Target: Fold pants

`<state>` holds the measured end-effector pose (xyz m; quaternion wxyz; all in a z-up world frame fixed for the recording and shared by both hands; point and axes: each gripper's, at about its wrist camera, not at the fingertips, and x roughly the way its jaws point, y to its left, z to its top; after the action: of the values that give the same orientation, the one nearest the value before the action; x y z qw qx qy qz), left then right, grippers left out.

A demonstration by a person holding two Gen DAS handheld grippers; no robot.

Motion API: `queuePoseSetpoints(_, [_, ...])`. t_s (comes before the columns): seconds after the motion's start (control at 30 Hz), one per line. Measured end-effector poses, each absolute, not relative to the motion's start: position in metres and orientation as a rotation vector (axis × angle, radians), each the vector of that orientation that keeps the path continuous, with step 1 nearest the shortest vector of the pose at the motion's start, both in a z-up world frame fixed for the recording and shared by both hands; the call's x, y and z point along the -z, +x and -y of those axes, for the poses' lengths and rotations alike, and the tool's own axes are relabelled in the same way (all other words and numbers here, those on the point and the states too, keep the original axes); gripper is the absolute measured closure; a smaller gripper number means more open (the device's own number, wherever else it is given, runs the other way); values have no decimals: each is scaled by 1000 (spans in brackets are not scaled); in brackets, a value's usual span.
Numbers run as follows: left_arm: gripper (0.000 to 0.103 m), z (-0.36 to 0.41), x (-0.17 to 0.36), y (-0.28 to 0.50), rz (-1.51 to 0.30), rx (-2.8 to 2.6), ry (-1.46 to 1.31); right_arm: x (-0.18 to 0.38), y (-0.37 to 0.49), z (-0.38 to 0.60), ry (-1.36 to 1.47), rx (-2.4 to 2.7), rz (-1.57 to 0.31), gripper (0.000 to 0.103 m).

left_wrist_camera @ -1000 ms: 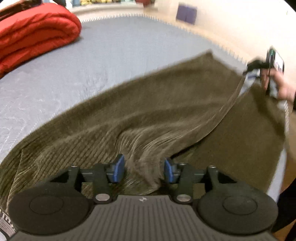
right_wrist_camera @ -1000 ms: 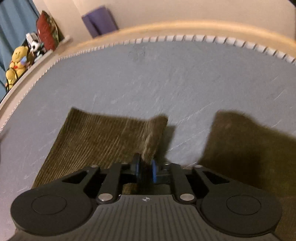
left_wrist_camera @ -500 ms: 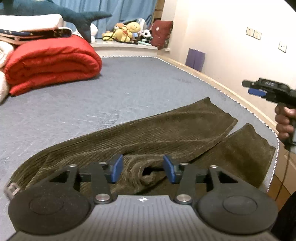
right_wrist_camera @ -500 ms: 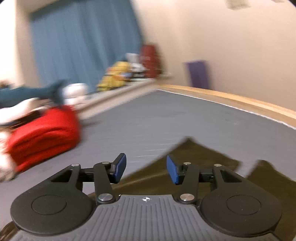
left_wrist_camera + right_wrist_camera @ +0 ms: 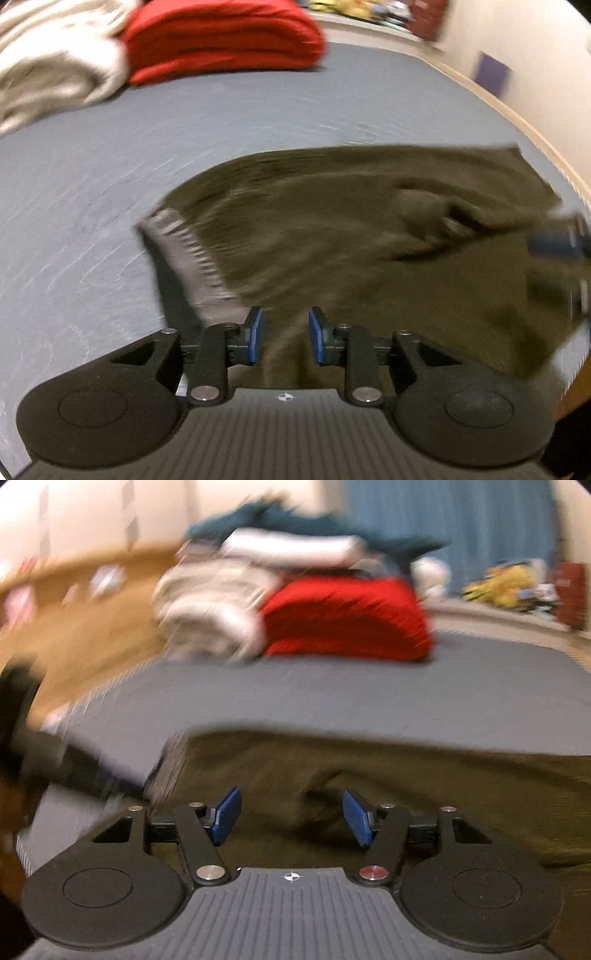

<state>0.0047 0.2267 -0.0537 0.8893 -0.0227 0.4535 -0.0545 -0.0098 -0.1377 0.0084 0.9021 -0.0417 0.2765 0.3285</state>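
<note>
left tongs (image 5: 284, 339): closing, apart over pants (image 5: 369, 236) | bed (image 5: 110, 192) | red blanket (image 5: 221, 37) behind

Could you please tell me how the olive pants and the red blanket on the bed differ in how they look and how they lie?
The pants are olive-brown and ribbed; the red blanket is bright red and smooth. The pants lie spread low over the near part of the grey bed, rumpled at one spot; the red blanket sits as a thick folded bundle at the far end. Both rest on the bed.
</note>
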Motion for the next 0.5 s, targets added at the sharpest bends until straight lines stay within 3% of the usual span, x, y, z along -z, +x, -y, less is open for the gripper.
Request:
queuePoseSetpoints(0.2, [67,-280,67,22,-986,-27,-199,15,-63,66,-291,-869,-567,42])
queuePoseSetpoints(0.23, [64,-289,69,24,-984,-40,-241,20,-69,57,-309,-891,-568,42])
queuePoseSetpoints(0.3, [44,-303,71,28,-976,-65,-319,27,-80,42,-351,-956,-577,42])
queuePoseSetpoints(0.4, [27,-311,79,35,-984,-74,-395,36,-99,25,-445,-1059,-563,42])
queuePoseSetpoints(0.5, [23,-312,90,42,-1020,-69,-431,45,-117,9,-574,-1159,-557,39])
